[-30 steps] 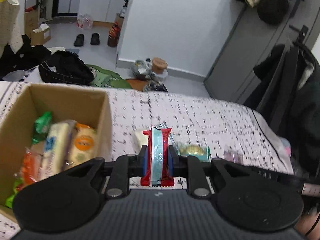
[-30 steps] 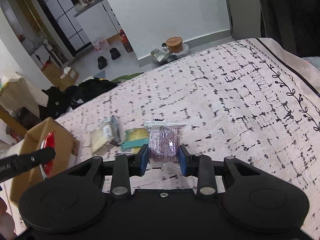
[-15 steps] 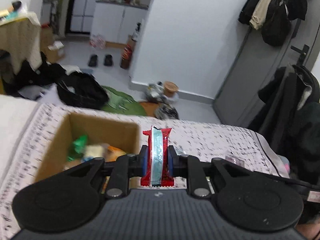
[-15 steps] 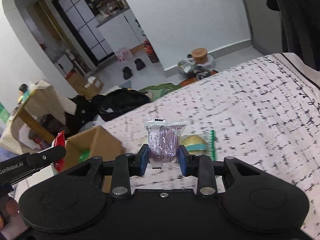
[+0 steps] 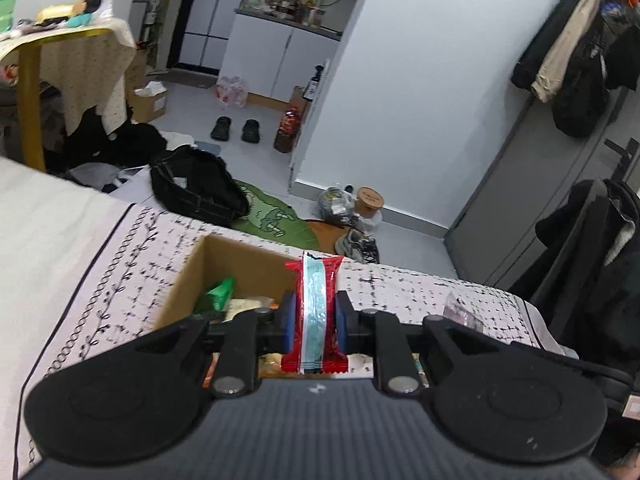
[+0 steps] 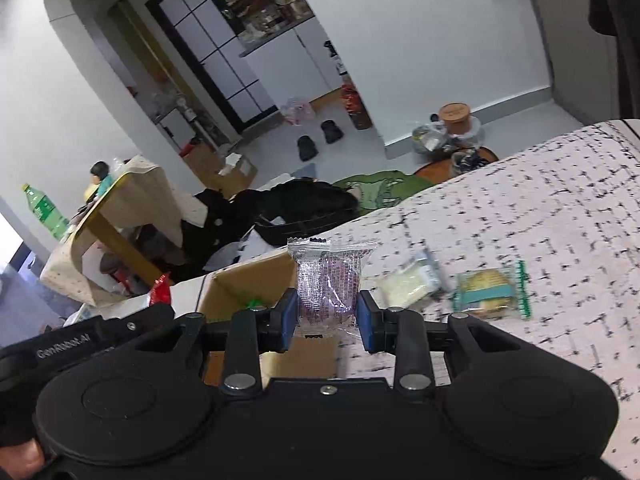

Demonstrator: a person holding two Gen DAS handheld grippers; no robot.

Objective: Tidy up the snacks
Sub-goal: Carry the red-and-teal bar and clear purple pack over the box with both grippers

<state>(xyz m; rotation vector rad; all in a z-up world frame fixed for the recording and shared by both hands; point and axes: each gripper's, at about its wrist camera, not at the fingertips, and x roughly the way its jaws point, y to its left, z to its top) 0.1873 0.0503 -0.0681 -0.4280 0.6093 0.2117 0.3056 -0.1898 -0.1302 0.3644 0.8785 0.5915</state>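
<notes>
My left gripper (image 5: 314,322) is shut on a red snack packet with a pale blue stripe (image 5: 315,312), held upright above the open cardboard box (image 5: 208,264) on the patterned bedspread. Several snacks lie inside the box, a green packet (image 5: 218,294) among them. My right gripper (image 6: 327,318) is shut on a clear packet with a purple snack (image 6: 330,280), over the box's near right corner (image 6: 248,280). In the right wrist view the left gripper (image 6: 92,340) shows at the left edge with its red packet (image 6: 160,294). Two packets lie on the bed: a pale one (image 6: 408,284) and a green-edged one (image 6: 492,292).
The bedspread (image 6: 540,220) stretches to the right of the box. Beyond the bed's edge the floor holds black bags (image 5: 196,188), a green mat (image 5: 272,218), shoes and jars. A draped table (image 5: 60,52) stands at the left. Coats (image 5: 600,260) hang at the right.
Both grippers have risen and pulled back with their packets still held. The box now sits lower and smaller in both views, and more of the room beyond the bed shows.
</notes>
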